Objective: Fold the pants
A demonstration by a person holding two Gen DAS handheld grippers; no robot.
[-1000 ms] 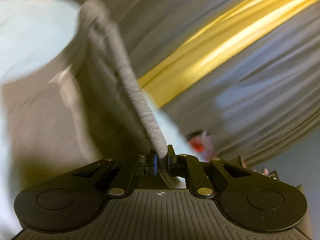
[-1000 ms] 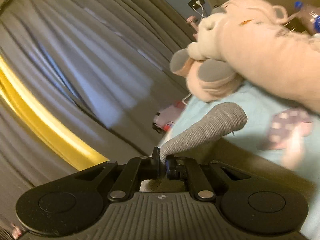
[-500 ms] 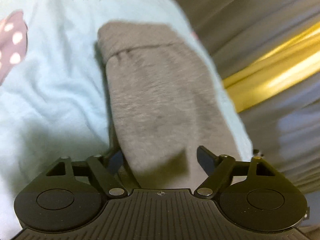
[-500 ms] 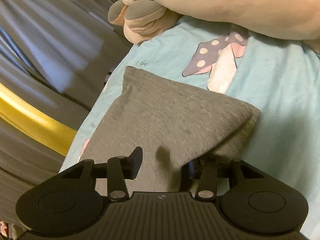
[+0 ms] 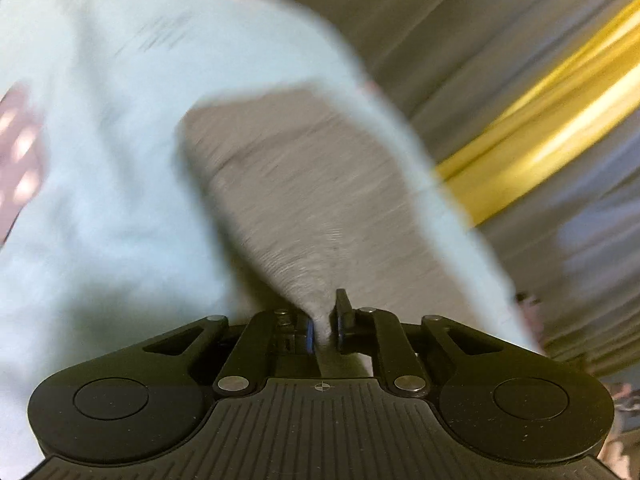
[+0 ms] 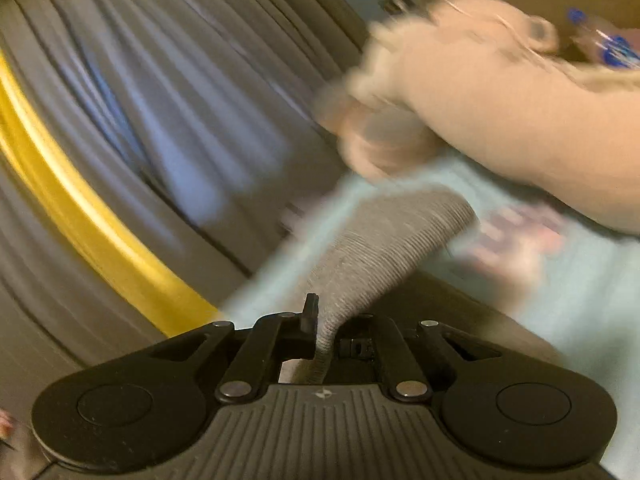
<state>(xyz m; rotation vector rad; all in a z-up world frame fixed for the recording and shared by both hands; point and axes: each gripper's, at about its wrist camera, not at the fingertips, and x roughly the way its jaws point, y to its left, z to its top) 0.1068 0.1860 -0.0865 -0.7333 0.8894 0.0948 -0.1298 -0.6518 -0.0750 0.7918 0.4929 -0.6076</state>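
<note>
Fabric sits pinched in both claws: my left claw (image 5: 322, 326) and my right claw (image 6: 324, 330) each clamp an edge of the grey pants (image 5: 304, 196), lifted just above the pale blue bed (image 5: 100, 168). Both views are blurred, so the bite looks shallow to me, and a hard tug could slip an edge free near the plush toy (image 6: 500, 100).

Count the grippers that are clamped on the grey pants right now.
2. The left gripper pinches the grey pants at their near edge; the right gripper likewise grips the fabric's near end.
</note>
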